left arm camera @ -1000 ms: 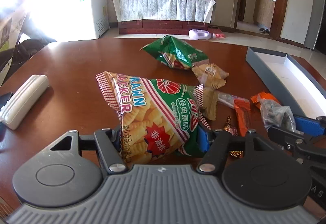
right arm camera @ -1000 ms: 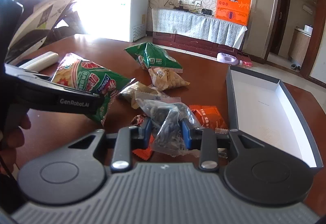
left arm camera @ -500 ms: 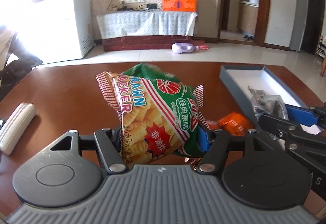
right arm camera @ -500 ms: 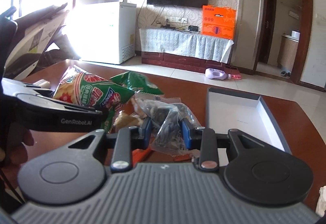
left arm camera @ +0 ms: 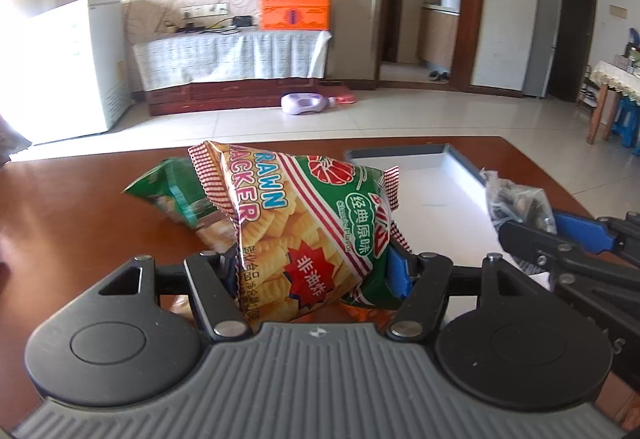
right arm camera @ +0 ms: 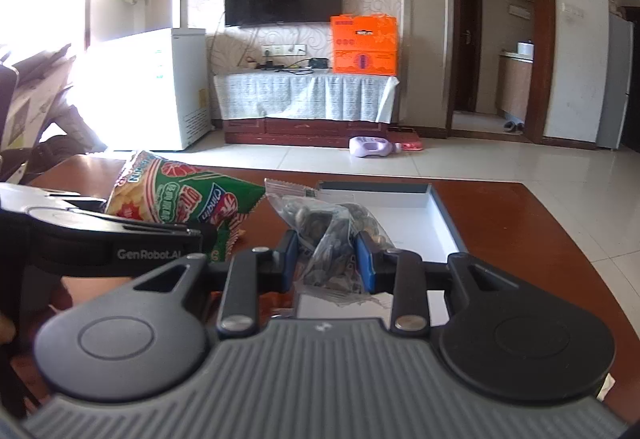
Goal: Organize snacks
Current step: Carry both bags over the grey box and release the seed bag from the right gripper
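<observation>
A: Item one. Our left gripper [left arm camera: 316, 259] is clamped on the prawn cracker bag [left arm camera: 308, 223], held clear above the brown table [left arm camera: 72, 223]. A green snack bag [left arm camera: 176, 191] lies behind it at ten o'clock.

B: Item two. Our right gripper [right arm camera: 328, 259] pinches the clear packet of dark seeds [right arm camera: 332, 235], held over the near end of the grey box [right arm camera: 444, 211].

A: Edges: from the left camera the box's white floor [left arm camera: 432, 199] sits at two o'clock, its rim [left arm camera: 396, 151] just beyond the cracker bag. The floor is bare, with free room inside.

B: Table edge runs past the box's far end; tiled floor [right arm camera: 520, 163] lies beyond.

A: Changes: a second ago both packets were low among the scattered snacks. We now carry them higher, the white case on the left is out of view, and the box lies far nearer.
</observation>
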Action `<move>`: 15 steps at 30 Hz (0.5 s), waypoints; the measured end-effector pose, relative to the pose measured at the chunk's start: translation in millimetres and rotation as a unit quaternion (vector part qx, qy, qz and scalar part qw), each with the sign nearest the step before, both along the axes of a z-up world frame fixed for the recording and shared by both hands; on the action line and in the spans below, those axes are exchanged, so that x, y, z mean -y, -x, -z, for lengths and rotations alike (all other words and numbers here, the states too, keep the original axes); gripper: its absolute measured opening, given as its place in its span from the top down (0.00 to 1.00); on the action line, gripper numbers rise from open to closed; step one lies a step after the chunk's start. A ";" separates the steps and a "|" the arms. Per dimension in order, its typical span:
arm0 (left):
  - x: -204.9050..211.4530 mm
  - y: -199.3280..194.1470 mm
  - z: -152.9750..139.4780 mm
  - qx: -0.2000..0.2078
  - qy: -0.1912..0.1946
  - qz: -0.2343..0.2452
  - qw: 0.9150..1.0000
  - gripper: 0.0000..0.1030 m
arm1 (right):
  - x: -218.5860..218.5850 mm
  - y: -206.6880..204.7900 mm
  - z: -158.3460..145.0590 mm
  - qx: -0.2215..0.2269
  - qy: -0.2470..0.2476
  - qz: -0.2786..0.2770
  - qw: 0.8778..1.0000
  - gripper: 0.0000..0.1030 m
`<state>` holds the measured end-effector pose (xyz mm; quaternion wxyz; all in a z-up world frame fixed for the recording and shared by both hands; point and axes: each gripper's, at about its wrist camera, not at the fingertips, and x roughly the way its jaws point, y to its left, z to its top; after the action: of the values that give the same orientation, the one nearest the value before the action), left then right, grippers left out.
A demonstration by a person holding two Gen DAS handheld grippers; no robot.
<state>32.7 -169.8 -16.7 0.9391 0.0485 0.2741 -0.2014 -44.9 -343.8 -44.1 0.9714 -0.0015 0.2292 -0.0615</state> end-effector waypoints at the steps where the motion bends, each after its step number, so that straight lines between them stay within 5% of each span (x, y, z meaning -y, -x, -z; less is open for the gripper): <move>1: 8.3 -1.5 0.2 0.002 0.001 0.005 1.000 0.32 | 4.6 -0.5 0.9 -0.001 -0.001 0.004 1.000 0.66; 15: 86.1 -43.5 12.9 0.003 0.008 0.039 0.999 0.32 | 41.3 -9.1 16.9 -0.018 0.003 0.044 0.999 0.66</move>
<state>76.2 -255.9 -29.6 0.9318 0.0523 0.2671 -0.2400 -35.8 -385.1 -61.0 0.9634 0.0045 0.2466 -0.1046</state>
